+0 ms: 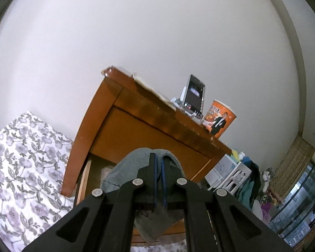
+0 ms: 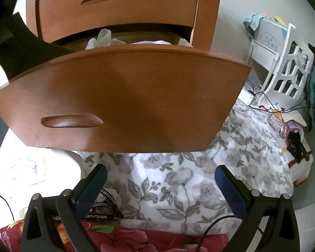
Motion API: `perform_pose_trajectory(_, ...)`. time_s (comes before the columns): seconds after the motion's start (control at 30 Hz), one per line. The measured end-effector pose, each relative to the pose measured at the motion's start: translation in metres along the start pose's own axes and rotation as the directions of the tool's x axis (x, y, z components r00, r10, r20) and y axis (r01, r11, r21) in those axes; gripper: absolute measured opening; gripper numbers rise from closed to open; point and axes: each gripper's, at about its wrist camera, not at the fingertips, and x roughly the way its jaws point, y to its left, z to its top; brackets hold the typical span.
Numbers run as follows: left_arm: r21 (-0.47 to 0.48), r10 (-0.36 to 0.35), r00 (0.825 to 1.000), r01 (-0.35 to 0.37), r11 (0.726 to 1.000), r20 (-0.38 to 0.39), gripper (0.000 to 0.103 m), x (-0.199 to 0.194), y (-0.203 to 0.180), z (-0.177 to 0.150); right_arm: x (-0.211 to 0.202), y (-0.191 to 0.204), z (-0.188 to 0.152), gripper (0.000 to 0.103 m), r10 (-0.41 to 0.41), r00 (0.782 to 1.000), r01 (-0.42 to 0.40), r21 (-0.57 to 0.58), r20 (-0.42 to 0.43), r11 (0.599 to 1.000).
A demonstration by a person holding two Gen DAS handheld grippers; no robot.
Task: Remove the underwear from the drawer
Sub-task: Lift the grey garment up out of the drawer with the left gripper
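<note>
1. The left gripper [image 1: 159, 163] has its blue-padded jaws pressed together on a grey piece of underwear [image 1: 134, 166], which drapes over and below the fingers in front of the wooden nightstand [image 1: 136, 121].
2. Behind the cloth, the nightstand's lower opening shows dark; what lies inside is hard to make out from this view.
3. On the nightstand top stand a phone [image 1: 194, 95] in a holder and an orange printed cup [image 1: 220, 118], just beside each other.
4. The right gripper [image 2: 160, 180] hangs with its jaws wide apart and nothing between them, above a flowered bedsheet [image 2: 178, 178].
5. In front of it the lower drawer [image 2: 124, 96] stands pulled out, with pale cloth [image 2: 105, 38] showing over its front edge.
6. A black lanyard [image 2: 107, 208] lies near the right gripper's left finger.
</note>
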Motion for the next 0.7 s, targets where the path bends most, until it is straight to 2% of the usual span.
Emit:
perform_pose_trajectory(0.47,0.041,0.013,0.992,-0.018,0.999,0.124,0.003,-0.076,-0.028,0.013,-0.01,-0.003,-0.001,0.103,-0.004,0.999,0.003,0.017,0.046,1.0)
perform_pose_trajectory(0.7,0.057,0.032,0.993,-0.039,0.998,0.114,0.003,-0.095,-0.038,0.007,-0.015,-0.004,-0.003,0.103,-0.005,0.998,0.004,0.02,0.067,1.0)
